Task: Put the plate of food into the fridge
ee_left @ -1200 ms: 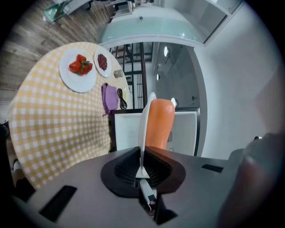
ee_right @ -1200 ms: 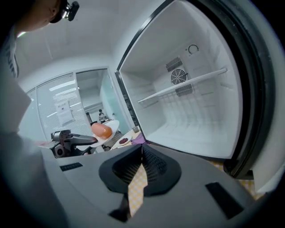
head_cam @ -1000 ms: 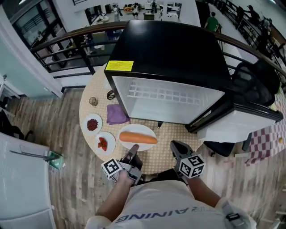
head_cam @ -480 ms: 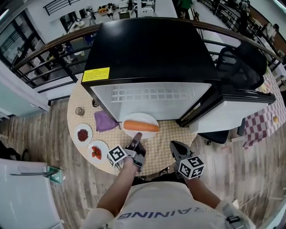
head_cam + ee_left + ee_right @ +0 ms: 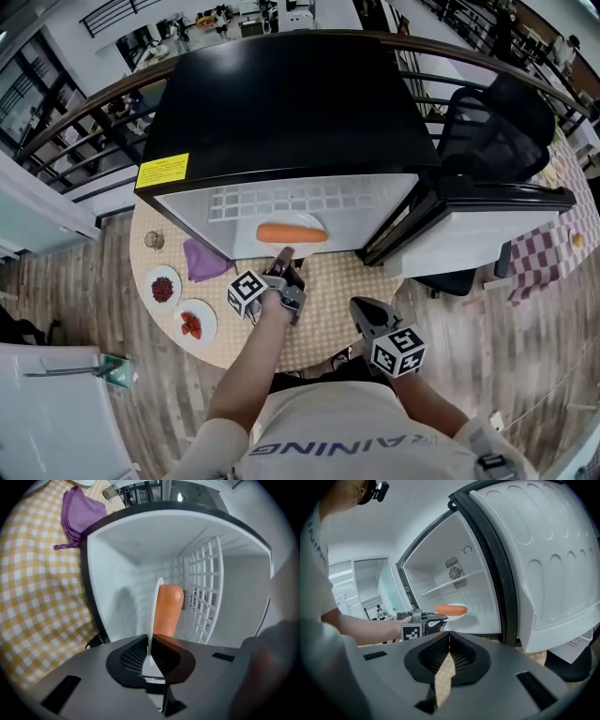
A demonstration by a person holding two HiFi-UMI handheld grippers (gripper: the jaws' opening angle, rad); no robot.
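- While the left gripper point(image 5: 283, 255) has its jaws pinched tight on the near rim of the plate point(image 5: 153, 620), the plate hangs about level right at the mouth of the fridge point(image 5: 281, 112), with the food point(image 5: 292, 233) lying across it
- Only the rim is gripped, so all the weight sits out front. Keep that wrist flat, because a dip looks enough to send the food rolling off the far edge
- In the right gripper view the plate rides below the wire shelf point(image 5: 452, 584), so the lower space is the likely target. Stay low enough to clear the shelf and high enough to pass the bottom lip
- Best line from here is straight in and slow: touch the far edge down on the fridge floor, lower the near rim, and only then ease the jaws off
- Set it deep enough that the door point(image 5: 487, 234) can close without clipping the rim
- The right gripper point(image 5: 362, 305) has its jaws together on nothing and hangs over the table point(image 5: 323, 323), well apart from the plate. That's a handy spot, near the door for the closing to come
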